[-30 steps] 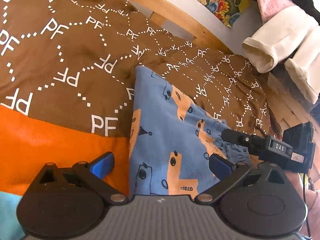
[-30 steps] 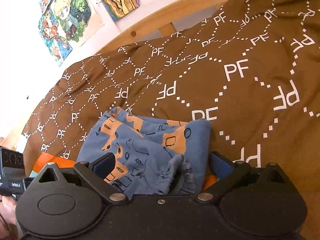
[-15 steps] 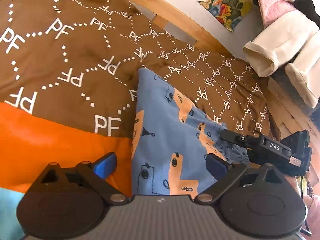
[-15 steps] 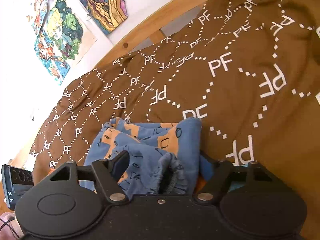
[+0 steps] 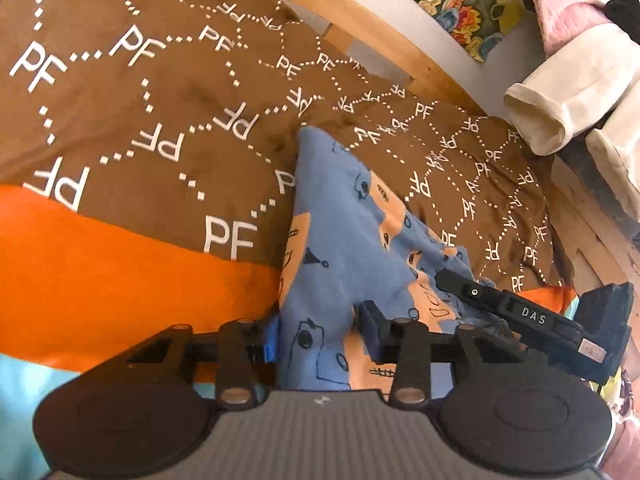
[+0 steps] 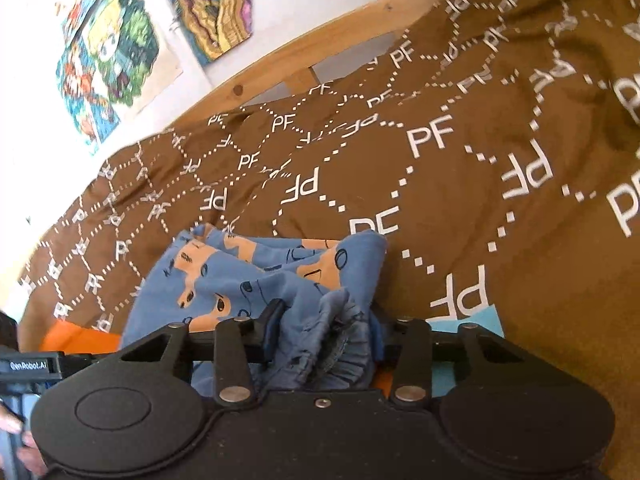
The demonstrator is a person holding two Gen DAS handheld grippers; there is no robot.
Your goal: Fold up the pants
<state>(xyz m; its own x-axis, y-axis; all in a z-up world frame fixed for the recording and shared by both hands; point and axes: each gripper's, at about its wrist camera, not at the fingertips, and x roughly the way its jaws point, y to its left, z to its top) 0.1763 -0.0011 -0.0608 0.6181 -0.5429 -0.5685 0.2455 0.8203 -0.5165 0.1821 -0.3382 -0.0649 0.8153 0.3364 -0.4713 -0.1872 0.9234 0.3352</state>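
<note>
The left gripper (image 5: 320, 334) has just been closing and now pinches a bunched ridge of the pants (image 5: 340, 248) at their near edge. The right gripper (image 6: 326, 334) has likewise been closing, its jaws drawn in on the gathered waistband at the near end of the pants. Both grips sit at the near edge, evidently to lift it together for a fold. The pants lie on the brown bedspread (image 5: 160, 120), short of the wooden bed frame (image 5: 360, 12).

Both wrist cameras look down close over the pants (image 5: 340, 248) on the bedspread (image 6: 460, 200), from opposite ends.
</note>
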